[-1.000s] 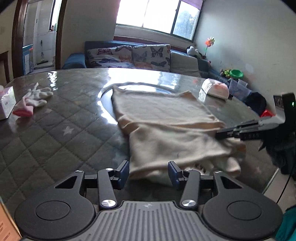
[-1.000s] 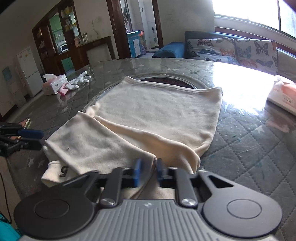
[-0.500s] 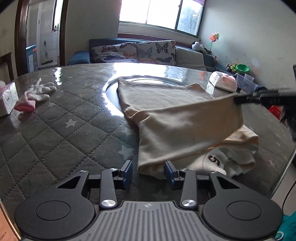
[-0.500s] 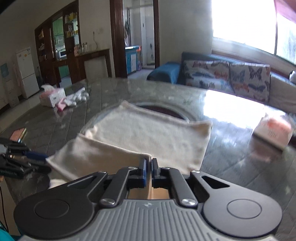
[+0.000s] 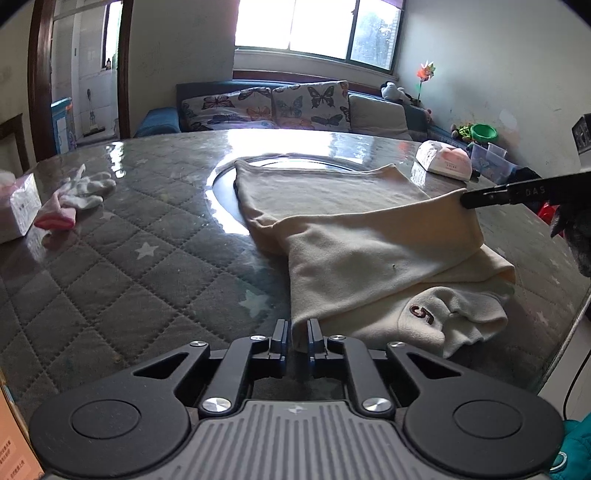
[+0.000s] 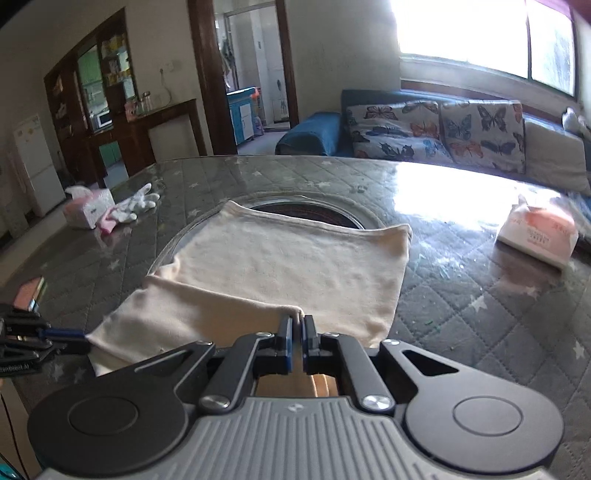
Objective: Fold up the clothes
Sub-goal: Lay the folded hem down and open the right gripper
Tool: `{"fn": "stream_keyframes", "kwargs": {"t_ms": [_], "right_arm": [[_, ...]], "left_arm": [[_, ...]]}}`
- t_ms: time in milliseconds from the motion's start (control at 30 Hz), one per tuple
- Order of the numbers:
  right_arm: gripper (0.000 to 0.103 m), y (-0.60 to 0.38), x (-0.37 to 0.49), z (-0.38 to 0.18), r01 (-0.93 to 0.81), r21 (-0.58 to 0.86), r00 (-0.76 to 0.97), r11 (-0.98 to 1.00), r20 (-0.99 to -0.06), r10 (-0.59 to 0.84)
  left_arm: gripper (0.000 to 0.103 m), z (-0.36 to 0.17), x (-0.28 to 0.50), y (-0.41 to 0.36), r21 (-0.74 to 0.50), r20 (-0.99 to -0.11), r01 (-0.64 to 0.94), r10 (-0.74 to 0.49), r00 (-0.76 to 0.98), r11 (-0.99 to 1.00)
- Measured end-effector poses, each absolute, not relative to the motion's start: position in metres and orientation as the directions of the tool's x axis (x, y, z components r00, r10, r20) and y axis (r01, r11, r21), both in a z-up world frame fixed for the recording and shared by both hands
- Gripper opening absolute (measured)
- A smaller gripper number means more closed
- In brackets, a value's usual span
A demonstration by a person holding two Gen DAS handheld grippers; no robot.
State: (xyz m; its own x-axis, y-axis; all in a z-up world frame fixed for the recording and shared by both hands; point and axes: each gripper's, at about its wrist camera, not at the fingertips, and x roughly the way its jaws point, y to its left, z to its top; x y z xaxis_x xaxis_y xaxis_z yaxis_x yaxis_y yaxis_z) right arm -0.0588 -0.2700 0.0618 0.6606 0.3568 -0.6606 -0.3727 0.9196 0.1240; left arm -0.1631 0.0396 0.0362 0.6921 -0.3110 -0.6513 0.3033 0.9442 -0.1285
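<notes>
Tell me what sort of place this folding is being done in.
Most likely a home's living and dining room: a sofa with butterfly cushions under a window, a round quilt-covered table holding the cream garment, and a fridge beyond.

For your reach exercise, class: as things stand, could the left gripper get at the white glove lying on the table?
Probably not yet. The left gripper is closing on a corner of the cream garment. The white glove lies far off to its left; the table between looks bare, so only the grip hinders it.

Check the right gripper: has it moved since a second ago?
Yes. In the left wrist view the right gripper, shut on the cream garment, has risen toward the tissue pack, lifting that edge off the table.
</notes>
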Motion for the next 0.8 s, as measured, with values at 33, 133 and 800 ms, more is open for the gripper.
{"fn": "stream_keyframes", "kwargs": {"t_ms": [33,133,800], "right_arm": [[0.007,-0.272,-0.056,0.059,-0.367,0.132,0.653,0.921,-0.669,0.356],[0.012,-0.282,-0.048,0.044,-0.337,0.158,0.630,0.928,-0.694,0.347],[0.021,-0.288,-0.069,0.034,-0.341,0.188,0.586,0.921,-0.723,0.365]], "left_arm": [[0.013,0.037,-0.162,0.041,-0.139,-0.655,0.301,-0.316,0.687,0.943],[0.015,0.042,-0.163,0.045,-0.146,-0.658,0.314,-0.329,0.678,0.938],[0.036,0.041,-0.142,-0.006,0.022,-0.631,0.491,-0.369,0.682,0.871]]}}
